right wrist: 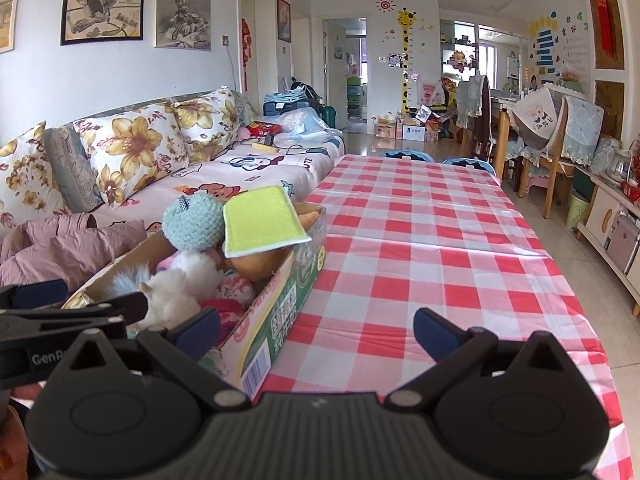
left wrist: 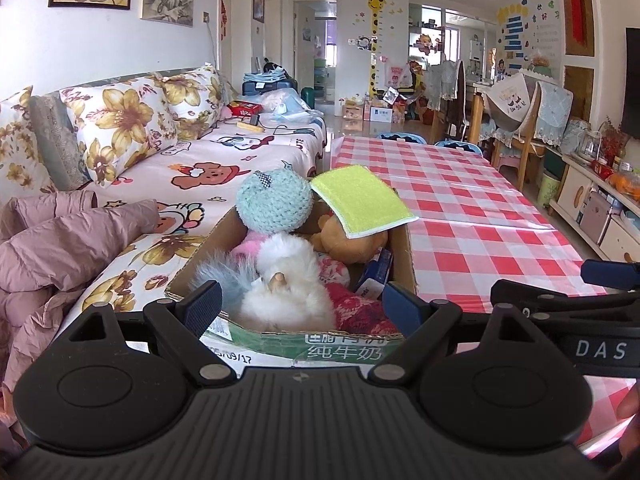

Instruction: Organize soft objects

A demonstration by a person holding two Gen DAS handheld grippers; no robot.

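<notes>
Home living room. Long sofa with cartoon sheet (right wrist: 256, 168) and flowery yellow pillows (right wrist: 132, 152). Framed pictures on wall (right wrist: 102, 8). Yellow giraffe height sticker (right wrist: 406, 60). Desk with red-and-white checked cloth (right wrist: 420, 240). Wooden dining chairs (right wrist: 552, 152) behind.

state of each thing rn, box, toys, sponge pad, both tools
cardboard box: open, full, on the checked table
yellow sponge pad: tilted, on top of the pile
teal knitted ball: on top of the pile
white fluffy toy: in the box
left tool: open, empty
right tool: open, empty
</notes>
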